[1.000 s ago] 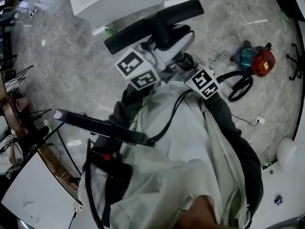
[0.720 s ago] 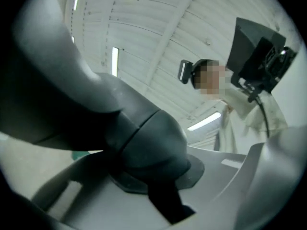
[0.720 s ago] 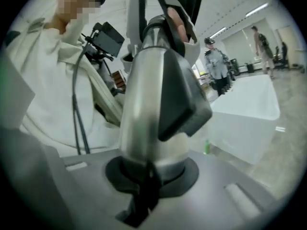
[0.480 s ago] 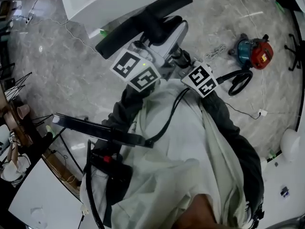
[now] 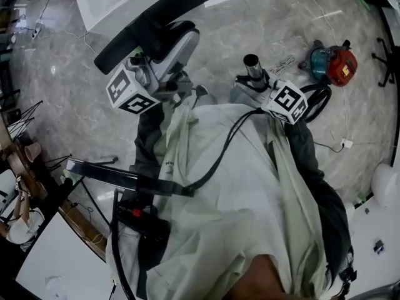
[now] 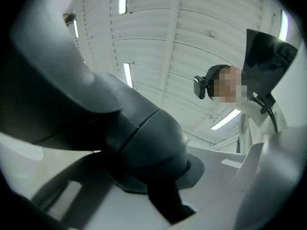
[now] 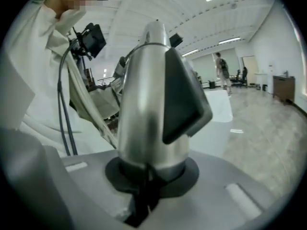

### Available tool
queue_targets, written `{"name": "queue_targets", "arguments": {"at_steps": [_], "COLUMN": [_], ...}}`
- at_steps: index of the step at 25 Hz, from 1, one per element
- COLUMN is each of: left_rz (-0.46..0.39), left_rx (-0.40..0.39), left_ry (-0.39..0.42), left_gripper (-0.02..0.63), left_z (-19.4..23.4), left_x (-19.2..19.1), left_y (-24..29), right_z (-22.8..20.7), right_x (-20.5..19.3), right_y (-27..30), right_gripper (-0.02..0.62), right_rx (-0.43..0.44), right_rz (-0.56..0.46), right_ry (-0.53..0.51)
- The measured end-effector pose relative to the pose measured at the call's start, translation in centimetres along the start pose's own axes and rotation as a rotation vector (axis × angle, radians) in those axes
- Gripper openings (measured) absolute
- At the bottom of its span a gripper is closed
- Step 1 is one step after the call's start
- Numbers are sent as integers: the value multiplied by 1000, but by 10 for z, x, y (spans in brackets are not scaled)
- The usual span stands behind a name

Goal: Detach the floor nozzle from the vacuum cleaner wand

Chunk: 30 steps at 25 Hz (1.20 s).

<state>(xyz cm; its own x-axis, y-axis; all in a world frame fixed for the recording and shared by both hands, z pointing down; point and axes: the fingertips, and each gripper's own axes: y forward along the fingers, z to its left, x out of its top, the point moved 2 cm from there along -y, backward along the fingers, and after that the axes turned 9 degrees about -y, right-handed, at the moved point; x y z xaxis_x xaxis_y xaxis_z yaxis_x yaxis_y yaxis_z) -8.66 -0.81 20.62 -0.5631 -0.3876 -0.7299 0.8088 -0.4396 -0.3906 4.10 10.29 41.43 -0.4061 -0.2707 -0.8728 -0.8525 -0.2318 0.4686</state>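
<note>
In the head view the floor nozzle (image 5: 150, 24), a long black head on a grey neck, is held up at the upper left, apart from the wand. My left gripper (image 5: 178, 80) is shut on its neck, and the left gripper view fills with that dark grey neck (image 6: 144, 143) between the jaws (image 6: 153, 195). To the right, my right gripper (image 5: 250, 83) is shut on the silver wand (image 5: 252, 67), whose open black end points up. The right gripper view shows the silver wand tube (image 7: 144, 119), with a dark latch plate on it, clamped between the jaws (image 7: 144, 190).
A red and teal vacuum canister (image 5: 334, 67) lies on the marble floor at right with a black hose loop (image 5: 317, 105) and thin cables beside it. A white table (image 5: 119, 2) stands behind the nozzle. A black bar (image 5: 125, 175) crosses low left by my coat.
The nozzle and wand were joined between the two grippers; now they are apart. My left gripper has swung left with the nozzle, and my right gripper has moved right with the wand.
</note>
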Motion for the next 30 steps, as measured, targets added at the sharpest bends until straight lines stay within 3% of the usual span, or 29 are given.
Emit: {"name": "queue_targets", "arguments": {"at_steps": [4,9,16,30], "left_rz": [2,86,103,58], "left_rx": [158,305,368,386], "left_ry": [-107,-161,-254,-300], "left_gripper": [75,75,75,75], "left_z": [28,42,43,52], "left_x": [-22,-72,-106,-106], "left_y": [-28,-56,-68,-67], "right_z": [-7,-11,-9,-8], "right_x": [2,12,0,-1], "right_y": [0,-2,0,12], "right_gripper": [40,40,40,40], "right_rx": [-73,-155,-169,-139], "right_rz": [-13,-45,-31,-17], "right_ry": [-21,-87,-53,-53]}}
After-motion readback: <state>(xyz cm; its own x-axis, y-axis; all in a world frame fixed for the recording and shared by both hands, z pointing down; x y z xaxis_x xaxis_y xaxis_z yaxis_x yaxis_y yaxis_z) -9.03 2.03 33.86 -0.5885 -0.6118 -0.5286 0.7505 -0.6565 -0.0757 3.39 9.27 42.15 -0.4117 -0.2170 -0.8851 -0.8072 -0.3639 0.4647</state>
